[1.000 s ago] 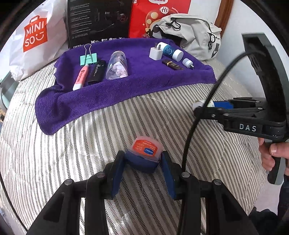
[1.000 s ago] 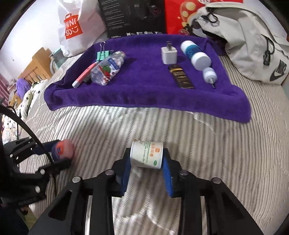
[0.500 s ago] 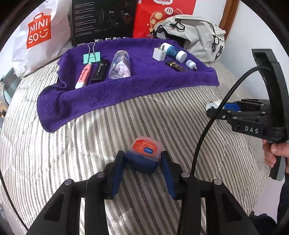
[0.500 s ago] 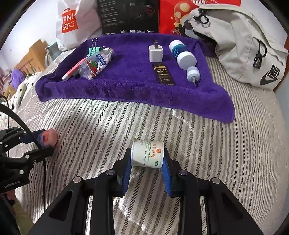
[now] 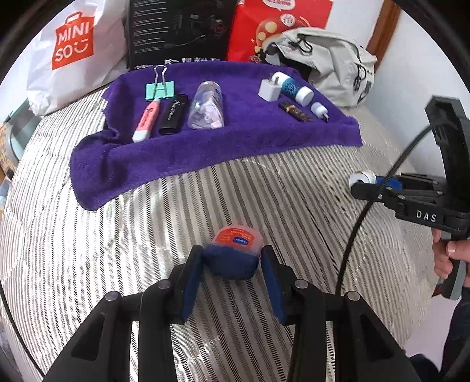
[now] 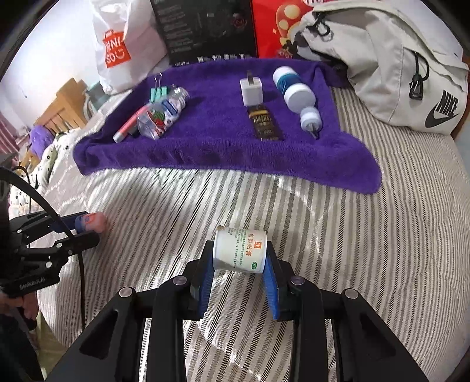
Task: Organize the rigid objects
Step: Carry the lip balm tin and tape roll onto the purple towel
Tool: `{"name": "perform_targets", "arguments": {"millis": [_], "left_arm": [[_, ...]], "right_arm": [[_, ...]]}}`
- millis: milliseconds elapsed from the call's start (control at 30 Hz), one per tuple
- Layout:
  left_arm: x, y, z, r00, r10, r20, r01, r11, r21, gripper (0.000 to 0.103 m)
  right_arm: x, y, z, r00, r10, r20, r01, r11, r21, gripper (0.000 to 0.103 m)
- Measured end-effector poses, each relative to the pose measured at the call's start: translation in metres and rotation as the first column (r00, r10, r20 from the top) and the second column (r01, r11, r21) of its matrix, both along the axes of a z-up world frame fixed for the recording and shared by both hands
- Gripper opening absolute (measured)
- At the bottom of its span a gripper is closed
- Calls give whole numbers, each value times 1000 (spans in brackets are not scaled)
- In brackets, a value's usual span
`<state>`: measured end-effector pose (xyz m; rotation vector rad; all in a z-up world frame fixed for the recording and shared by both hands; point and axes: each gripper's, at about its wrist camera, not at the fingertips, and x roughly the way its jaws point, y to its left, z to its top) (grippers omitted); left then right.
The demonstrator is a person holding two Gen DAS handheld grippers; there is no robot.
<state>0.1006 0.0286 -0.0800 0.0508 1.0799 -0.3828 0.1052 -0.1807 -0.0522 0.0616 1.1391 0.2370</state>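
The left gripper (image 5: 232, 264) is closed on a small blue jar (image 5: 235, 255) with an orange lid, its blue pads (image 5: 192, 282) pressed to the jar's two sides, above the striped bedcover (image 5: 147, 235). The right gripper (image 6: 239, 255) clamps a white tub (image 6: 239, 249) with green print, lying on its side between the pads, also over the bedcover. Each tool shows in the other's view: the right one at the right edge of the left camera, a hand (image 5: 449, 258) on its handle, and the left one low at the left edge of the right camera.

Beyond both lies a purple towel (image 5: 205, 147) spread on the bed. On its left part sit a mint binder clip (image 5: 160, 88), a pink highlighter (image 5: 147, 119), a black case (image 5: 173, 114) and a clear bottle (image 5: 205, 107) on its side. On its right part are a white charger (image 5: 268, 89), a blue-and-white bottle (image 5: 292, 88), a dark bar (image 5: 295, 111) and a small white cap (image 5: 318, 110), close together.

Behind the towel stand a white Miniso bag (image 5: 73, 50), a black box (image 5: 179, 32) and a red bag (image 5: 279, 26); a grey backpack (image 6: 396, 64) lies at the right.
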Motion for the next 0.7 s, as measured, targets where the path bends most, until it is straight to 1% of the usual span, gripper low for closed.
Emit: {"name": "perform_targets", "arguments": {"millis": [67, 133, 167, 200, 300, 433, 500, 600, 700], "left_arm": [[2, 3, 4, 1000, 9, 3, -9, 1000, -12, 37], [5, 4, 11, 1000, 11, 11, -11, 1000, -18, 33], [6, 4, 14, 1000, 8, 17, -8, 1000, -19, 31], [8, 4, 17, 1000, 4, 21, -3, 1000, -23, 26], [18, 0, 22, 999, -16, 35, 16, 1000, -19, 26], [25, -7, 10, 999, -35, 18, 34, 999, 38, 27], [25, -6, 5, 999, -34, 0, 34, 999, 24, 28], [26, -3, 3, 1000, -30, -4, 30, 1000, -5, 29], [27, -6, 2, 999, -37, -5, 37, 999, 12, 32]], "right_arm": [[0, -1, 6, 1000, 7, 13, -8, 1000, 7, 31], [1, -1, 14, 999, 20, 26, -21, 999, 25, 31], [2, -2, 16, 999, 23, 28, -24, 999, 31, 31], [4, -2, 18, 999, 27, 32, -28, 999, 34, 31], [10, -2, 20, 998, 42, 35, -43, 999, 32, 31], [12, -1, 15, 999, 49, 22, -50, 998, 32, 31], [12, -2, 11, 999, 47, 12, -48, 998, 38, 31], [12, -2, 6, 999, 47, -4, -47, 998, 35, 31], [11, -2, 4, 999, 48, -10, -47, 998, 38, 31]]}}
